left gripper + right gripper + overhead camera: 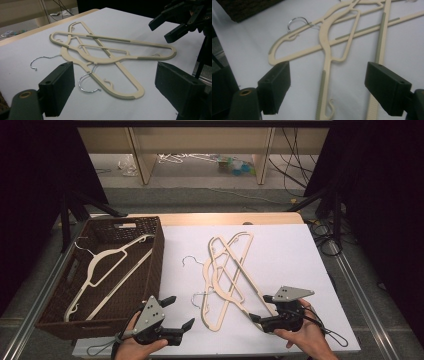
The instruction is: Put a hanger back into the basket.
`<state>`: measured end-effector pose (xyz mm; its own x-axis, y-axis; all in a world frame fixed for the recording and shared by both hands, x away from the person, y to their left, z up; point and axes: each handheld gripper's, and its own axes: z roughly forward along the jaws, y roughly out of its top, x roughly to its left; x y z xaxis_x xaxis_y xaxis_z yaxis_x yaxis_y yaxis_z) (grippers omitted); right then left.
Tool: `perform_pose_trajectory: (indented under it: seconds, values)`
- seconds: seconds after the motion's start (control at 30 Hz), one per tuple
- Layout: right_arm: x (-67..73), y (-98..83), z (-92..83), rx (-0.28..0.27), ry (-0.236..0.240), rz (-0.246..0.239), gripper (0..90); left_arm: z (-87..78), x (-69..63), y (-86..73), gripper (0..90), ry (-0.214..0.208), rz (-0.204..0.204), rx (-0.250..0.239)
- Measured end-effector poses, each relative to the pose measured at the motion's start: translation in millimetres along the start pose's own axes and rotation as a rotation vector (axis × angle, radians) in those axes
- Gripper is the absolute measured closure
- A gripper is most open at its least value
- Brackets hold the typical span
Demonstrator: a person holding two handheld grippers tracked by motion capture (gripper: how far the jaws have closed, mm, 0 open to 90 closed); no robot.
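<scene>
Right now two cream hangers point(227, 275) lie crossed on the white table point(290, 255), roughly at its middle, their wire hooks point(192, 262) pointing left toward the basket point(150, 270). That wicker basket sits at the table's left edge and holds one more hanger point(107, 270), laid slantwise inside it.

Near the front edge, the left gripper point(181, 312) hovers just right of the basket's near corner — its jaws stand wide apart with nothing between them. In the left gripper view the crossed pair lies just beyond those jaws, one hook point(87, 83) nearest to them.

Over on the right, the right gripper point(261, 308) sits at the near right end of the pair, pointing left. Its jaws are apart too — in the right gripper view a hanger's arm point(323, 85) with its grey grip strip runs between them, and the pads do not touch it. A second arm point(378, 55) passes close by the right-hand pad.
</scene>
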<state>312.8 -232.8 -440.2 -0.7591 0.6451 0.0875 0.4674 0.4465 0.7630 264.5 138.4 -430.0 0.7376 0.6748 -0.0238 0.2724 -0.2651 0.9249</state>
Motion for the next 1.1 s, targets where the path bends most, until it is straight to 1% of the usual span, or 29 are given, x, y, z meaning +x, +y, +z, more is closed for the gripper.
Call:
perform_pose_trajectory:
  seconds: [0.03, 0.07, 0.1, 0.13, 0.2, 0.23, 0.27, 0.3, 0.33, 0.37, 0.4, 0.47, 0.5, 0.53, 0.57, 0.6, 0.67, 0.7, 0.73, 0.77, 0.8, 0.83, 0.87, 0.9, 0.93, 0.97, 1.03, 1.07, 1.1]
  values:
    - [-0.5, -0.3, 2.2, 0.020, -0.024, -0.001, 24.8, 0.3, 0.1, -0.3, 16.2, -0.005, -0.003, -0.002]
    - [-1.3, -0.3, 4.1, 0.032, -0.029, -0.008, 26.6, 0.7, 0.1, -0.6, 16.2, -0.012, -0.002, -0.004]
    - [-4.3, -0.6, 9.4, 0.072, -0.032, -0.012, 31.7, 1.3, 0.6, -0.9, 16.1, -0.014, 0.009, -0.006]
    - [-5.5, -0.5, 11.2, 0.084, -0.030, -0.013, 32.8, 2.2, -0.2, -1.7, 16.2, -0.013, -0.001, 0.003]
    - [-6.3, -1.0, 15.7, 0.078, -0.033, -0.010, 33.6, 2.4, -0.1, -2.0, 16.2, -0.013, 0.003, 0.008]
    - [-6.8, -0.4, 21.5, 0.106, -0.025, -0.007, 35.6, 3.2, 0.3, -2.5, 16.3, -0.015, 0.005, 0.010]
    - [-7.1, 0.3, 23.4, 0.131, -0.014, -0.024, 36.9, 3.2, 0.3, -2.5, 16.2, -0.015, 0.005, 0.010]
    - [-7.1, 0.3, 23.4, 0.131, -0.014, -0.024, 36.9, 3.5, 0.4, -2.6, 16.2, -0.016, 0.005, 0.012]
    - [-3.3, 0.6, 28.3, 0.166, 0.005, -0.022, 39.5, 3.7, 0.4, -2.8, 16.3, -0.016, 0.004, 0.011]
    - [-3.3, 0.6, 28.3, 0.166, 0.005, -0.022, 39.5, 3.8, 0.3, -3.0, 16.3, -0.018, 0.004, 0.013]
    - [-2.7, 0.9, 31.5, 0.172, 0.007, -0.041, 40.6, 4.0, 0.4, -3.1, 16.2, -0.017, 0.007, 0.015]
    - [-0.1, 1.4, 36.9, 0.213, 0.008, -0.046, 42.4, 5.0, 0.0, -3.8, 16.3, -0.026, 0.002, 0.015]
    - [-0.8, 1.5, 40.9, 0.213, 0.004, -0.066, 43.2, 4.5, -0.1, -3.6, 16.3, -0.022, 0.008, 0.022]
    - [0.9, 2.5, 43.6, 0.231, 0.006, -0.049, 44.7, 4.7, 0.5, -3.6, 16.3, -0.026, 0.017, 0.022]
    - [1.3, 3.0, 46.6, 0.234, 0.007, -0.051, 46.1, 4.8, -0.2, -4.0, 16.3, -0.022, 0.006, 0.024]
    - [4.1, 4.3, 47.3, 0.258, 0.006, -0.018, 46.6, 4.9, 0.0, -4.3, 16.3, -0.023, 0.005, 0.025]
    - [3.3, 5.2, 51.8, 0.261, 0.006, -0.043, 49.0, 5.6, 0.4, -5.0, 16.3, -0.029, 0.003, 0.024]
    - [4.3, 7.1, 54.2, 0.290, 0.013, -0.028, 51.4, 5.9, 0.8, -5.2, 16.3, -0.025, 0.004, 0.027]
    - [4.3, 7.1, 54.2, 0.290, 0.013, -0.028, 51.4, 5.9, 0.8, -5.2, 16.3, -0.025, 0.004, 0.027]
    - [2.5, 7.1, 59.0, 0.277, 0.009, -0.067, 53.9, 5.8, 0.7, -5.2, 16.4, -0.023, 0.005, 0.031]
    - [4.0, 8.9, 59.5, 0.303, 0.010, -0.042, 54.9, 6.0, 0.3, -5.3, 16.4, -0.025, 0.003, 0.030]
    - [4.0, 8.9, 59.5, 0.303, 0.010, -0.042, 54.9, 6.0, 0.3, -5.3, 16.4, -0.025, 0.003, 0.030]
    - [2.7, 9.9, 63.0, 0.305, -0.003, -0.073, 56.4, 6.3, -0.2, -5.3, 16.3, -0.028, 0.002, 0.029]
    - [4.0, 10.9, 63.0, 0.315, -0.004, -0.055, 56.9, 6.6, -0.2, -5.7, 16.4, -0.030, 0.006, 0.034]
    - [4.0, 10.9, 63.0, 0.315, -0.004, -0.055, 56.9, 6.6, -0.2, -5.7, 16.4, -0.030, 0.006, 0.034]
    - [5.4, 13.0, 64.7, 0.335, -0.026, -0.071, 61.3, 7.8, -0.5, -6.5, 16.4, -0.036, 0.006, 0.032]
    - [6.0, 13.7, 64.9, 0.342, -0.031, -0.070, 61.6, 7.4, -0.6, -6.3, 16.5, -0.033, 0.010, 0.039]
    - [4.8, 14.2, 65.7, 0.342, -0.036, -0.083, 63.1, 7.7, -0.7, -6.6, 16.5, -0.035, 0.006, 0.037]
    - [4.4, 15.6, 66.5, 0.355, -0.044, -0.057, 66.0, 7.6, -0.8, -6.6, 16.5, -0.036, 0.005, 0.037]
